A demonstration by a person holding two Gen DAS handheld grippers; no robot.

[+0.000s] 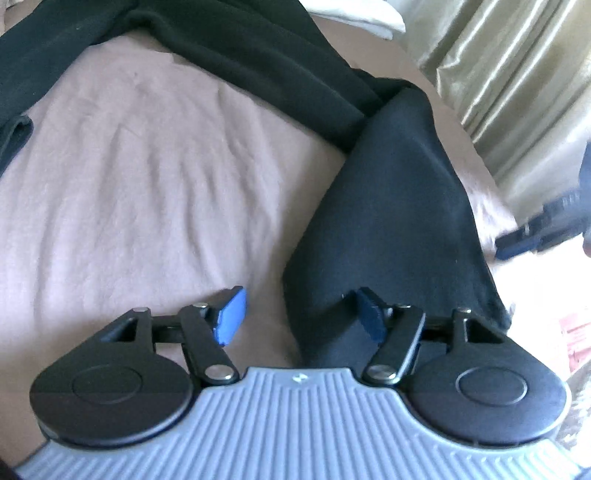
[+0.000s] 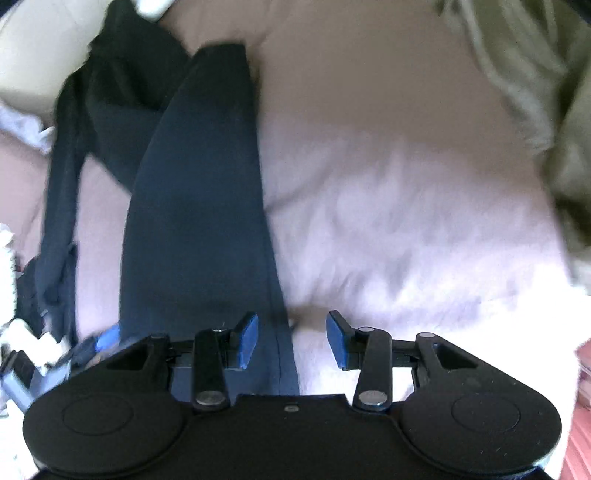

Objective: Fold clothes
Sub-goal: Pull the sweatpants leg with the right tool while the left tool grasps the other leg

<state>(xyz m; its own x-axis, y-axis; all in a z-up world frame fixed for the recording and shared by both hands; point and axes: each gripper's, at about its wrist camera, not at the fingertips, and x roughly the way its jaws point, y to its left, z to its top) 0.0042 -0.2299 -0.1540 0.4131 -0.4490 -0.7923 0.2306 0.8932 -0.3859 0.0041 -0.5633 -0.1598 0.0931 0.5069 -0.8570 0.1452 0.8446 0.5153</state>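
Observation:
A dark navy-black garment (image 1: 391, 221) lies on a pale pink bed sheet (image 1: 147, 184), with one long folded strip running toward my left gripper (image 1: 301, 317). That gripper is open; the strip's end lies under its right finger and partly in the gap. In the right wrist view the same garment (image 2: 199, 206) stretches away from my right gripper (image 2: 291, 339), which is also open. The cloth's right edge passes between the right gripper's fingers, beside the left pad (image 2: 245, 341). The rest of the garment spreads to the far left in both views.
A shiny beige curtain (image 1: 509, 96) hangs at the right and a white pillow (image 1: 362, 16) lies at the far edge. An olive blanket (image 2: 546, 110) is bunched at the right. The other gripper shows blurred in each view's side (image 1: 546, 229) (image 2: 33, 365).

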